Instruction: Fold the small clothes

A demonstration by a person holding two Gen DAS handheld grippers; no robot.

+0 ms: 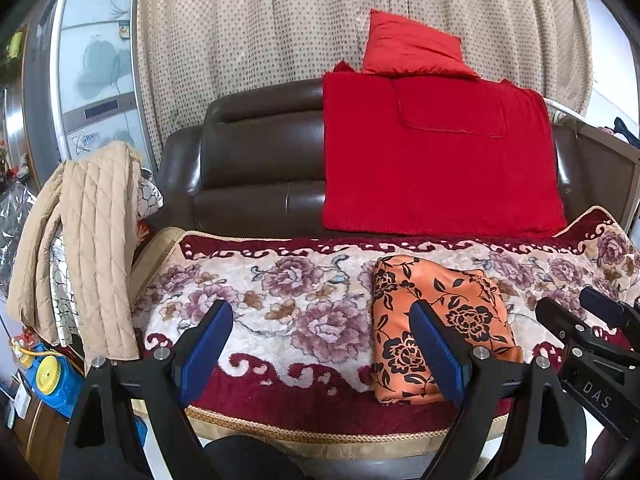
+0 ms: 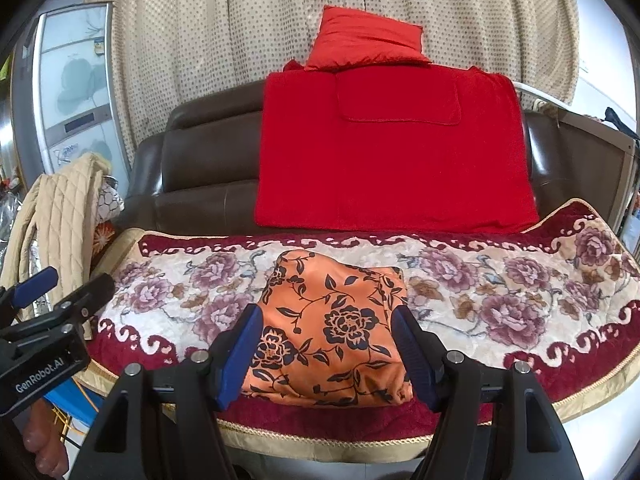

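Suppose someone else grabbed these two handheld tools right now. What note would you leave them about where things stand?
Left tool: open, holding nothing, above the floral cover, left of the orange cloth.
Right tool: open, holding nothing, lined up with the orange cloth, not touching it as far as I can see.
Orange cloth: lies on the cover near its front edge, looking like a folded bundle.
Done: the cloth looks at least partly folded, though I cannot tell if it is finished.
Left: probably take hold of the cloth and finish or tidy the fold.
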